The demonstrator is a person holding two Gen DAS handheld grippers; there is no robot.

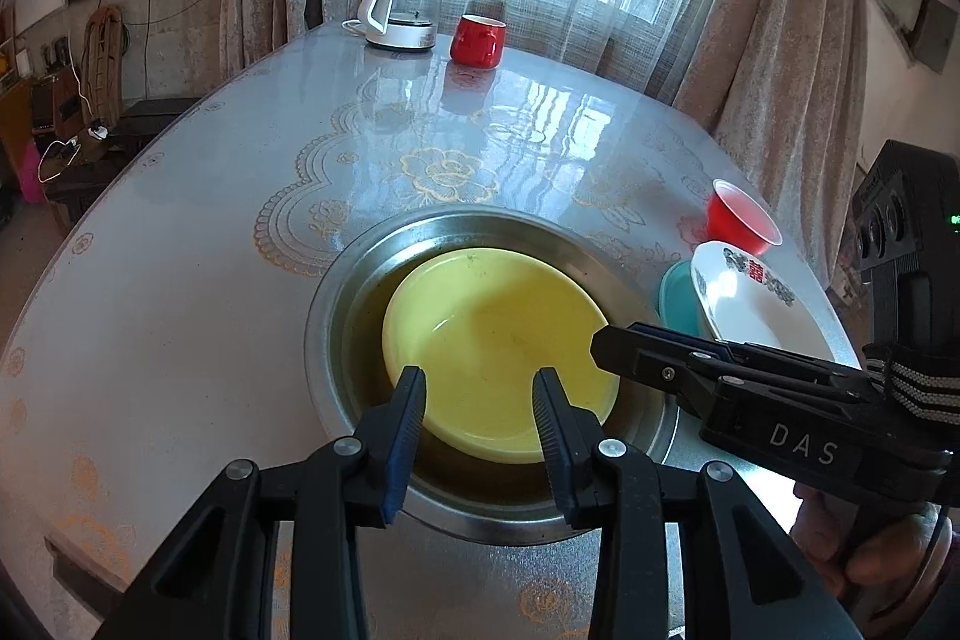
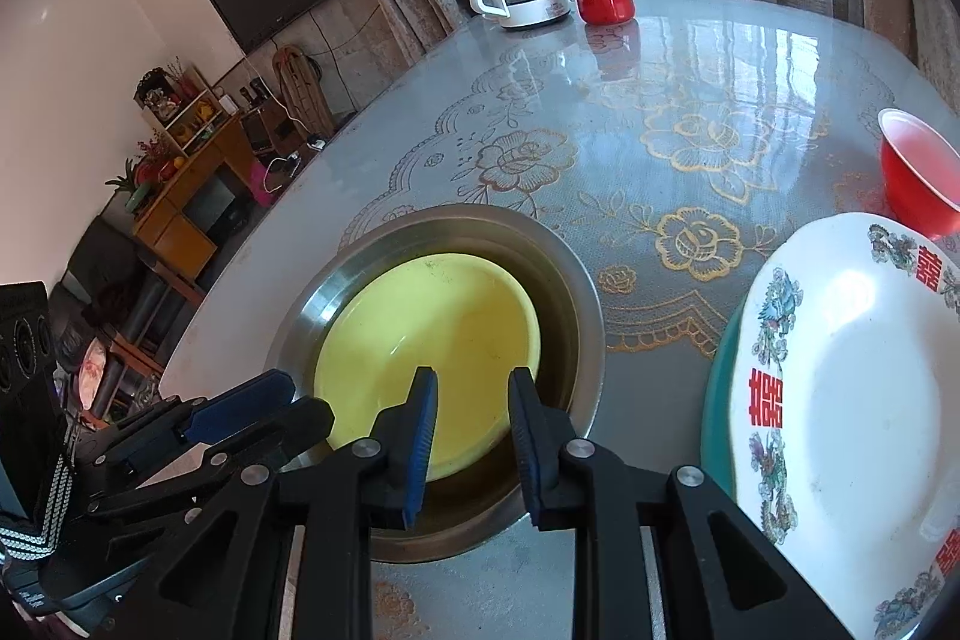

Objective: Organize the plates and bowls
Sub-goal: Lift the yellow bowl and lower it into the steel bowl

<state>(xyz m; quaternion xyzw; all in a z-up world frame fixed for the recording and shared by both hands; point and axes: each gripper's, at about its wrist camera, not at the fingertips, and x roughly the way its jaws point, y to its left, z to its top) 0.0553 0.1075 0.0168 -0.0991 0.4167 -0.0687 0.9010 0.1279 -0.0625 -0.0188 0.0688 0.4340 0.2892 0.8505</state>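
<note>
On the left, the left tool (image 1: 478, 394) hangs with its fingers spread and empty over the near rim of the yellow bowl (image 1: 501, 349), which sits nested inside the steel basin (image 1: 336, 304) on the bench (image 1: 180, 280). Beside it, the right tool (image 2: 472, 400), likewise spread and holding nothing, hovers over the same bowl. Further right, the white patterned plate (image 2: 852, 400) rests on a teal dish (image 2: 717, 388), with a red bowl (image 2: 918, 178) just beyond. The stacking step seems mid-way; next, I judge, one tool should reach for the plate or red bowl and pinch its rim.
</note>
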